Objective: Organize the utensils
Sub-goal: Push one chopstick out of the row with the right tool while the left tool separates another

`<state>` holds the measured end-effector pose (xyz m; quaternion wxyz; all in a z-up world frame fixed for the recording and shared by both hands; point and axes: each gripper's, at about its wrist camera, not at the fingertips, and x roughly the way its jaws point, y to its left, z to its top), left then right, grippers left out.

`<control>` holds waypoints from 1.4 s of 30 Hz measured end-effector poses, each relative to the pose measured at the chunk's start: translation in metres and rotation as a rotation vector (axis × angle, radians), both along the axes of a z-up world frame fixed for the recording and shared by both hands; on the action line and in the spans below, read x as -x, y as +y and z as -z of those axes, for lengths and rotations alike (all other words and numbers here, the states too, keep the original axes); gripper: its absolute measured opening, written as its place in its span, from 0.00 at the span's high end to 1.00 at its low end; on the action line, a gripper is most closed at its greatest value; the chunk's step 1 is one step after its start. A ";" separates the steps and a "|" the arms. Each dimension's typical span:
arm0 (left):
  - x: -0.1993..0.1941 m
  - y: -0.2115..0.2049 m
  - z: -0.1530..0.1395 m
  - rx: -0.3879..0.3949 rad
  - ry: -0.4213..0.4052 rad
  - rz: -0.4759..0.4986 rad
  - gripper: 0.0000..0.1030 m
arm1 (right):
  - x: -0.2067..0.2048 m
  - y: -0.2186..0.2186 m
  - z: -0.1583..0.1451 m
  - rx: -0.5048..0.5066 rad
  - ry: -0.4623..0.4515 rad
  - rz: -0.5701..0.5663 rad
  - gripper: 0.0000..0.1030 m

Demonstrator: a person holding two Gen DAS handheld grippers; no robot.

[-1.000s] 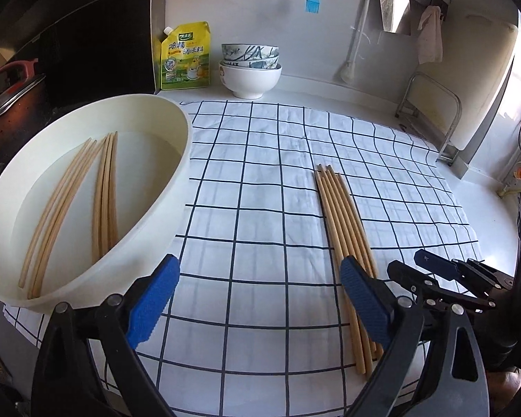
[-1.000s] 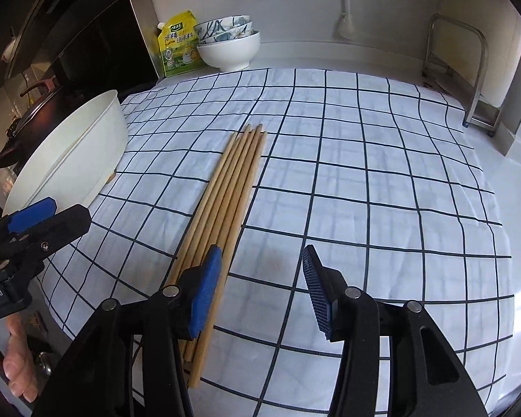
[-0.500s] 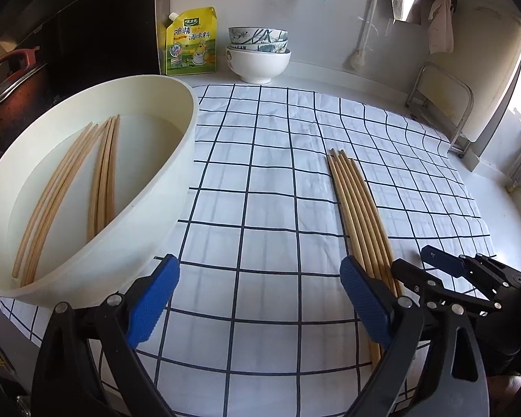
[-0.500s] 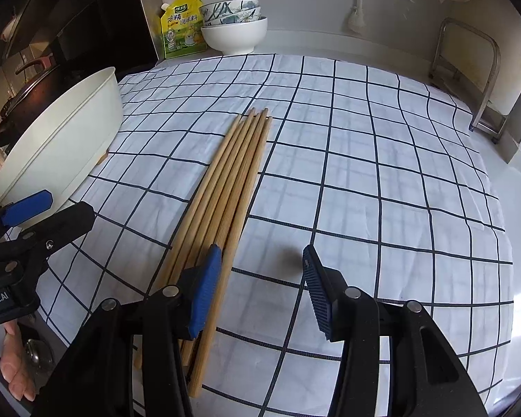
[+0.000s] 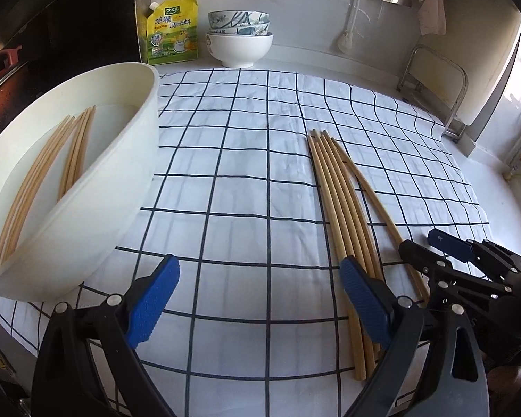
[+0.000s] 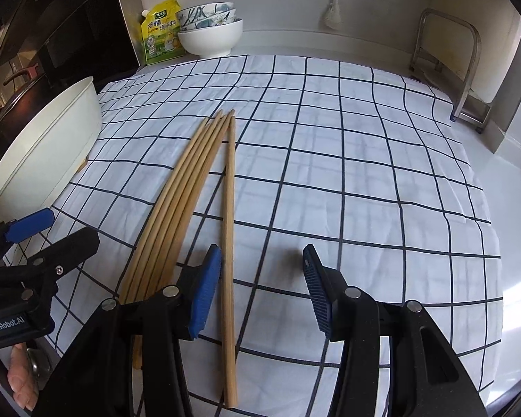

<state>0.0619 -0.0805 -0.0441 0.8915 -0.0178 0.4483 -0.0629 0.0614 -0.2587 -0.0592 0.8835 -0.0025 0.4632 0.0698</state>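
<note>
Several wooden chopsticks (image 5: 344, 215) lie in a bundle on the checked cloth (image 5: 253, 180); they also show in the right wrist view (image 6: 180, 205). One chopstick (image 6: 228, 243) lies split off to the bundle's right, between my right gripper's open jaws. More chopsticks (image 5: 52, 170) lie in the cream oval basin (image 5: 97, 201) at left. My left gripper (image 5: 257, 299) is open and empty, low over the cloth between basin and bundle. My right gripper (image 6: 260, 285) is open; it also shows in the left wrist view (image 5: 451, 246).
Stacked bowls (image 5: 239, 40) and a yellow pouch (image 5: 170, 31) stand by the back wall. A metal rack (image 5: 434, 80) stands at back right. A dark pot (image 6: 14, 104) sits left of the basin. The cloth's front edge is close.
Both grippers have moved lower and forward over the cloth. One chopstick has been pushed out of the bundle to the right and now lies between my right gripper's jaws.
</note>
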 end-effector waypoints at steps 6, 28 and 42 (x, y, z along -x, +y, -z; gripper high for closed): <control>-0.005 -0.011 0.009 -0.005 0.025 0.015 0.11 | -0.001 -0.015 -0.001 -0.035 -0.008 0.024 0.54; -0.008 -0.014 0.019 -0.124 0.041 -0.011 0.11 | 0.001 -0.018 -0.006 -0.061 -0.028 0.017 0.54; -0.030 -0.019 0.013 -0.117 0.006 -0.018 0.10 | -0.016 0.001 0.000 0.026 -0.012 -0.012 0.54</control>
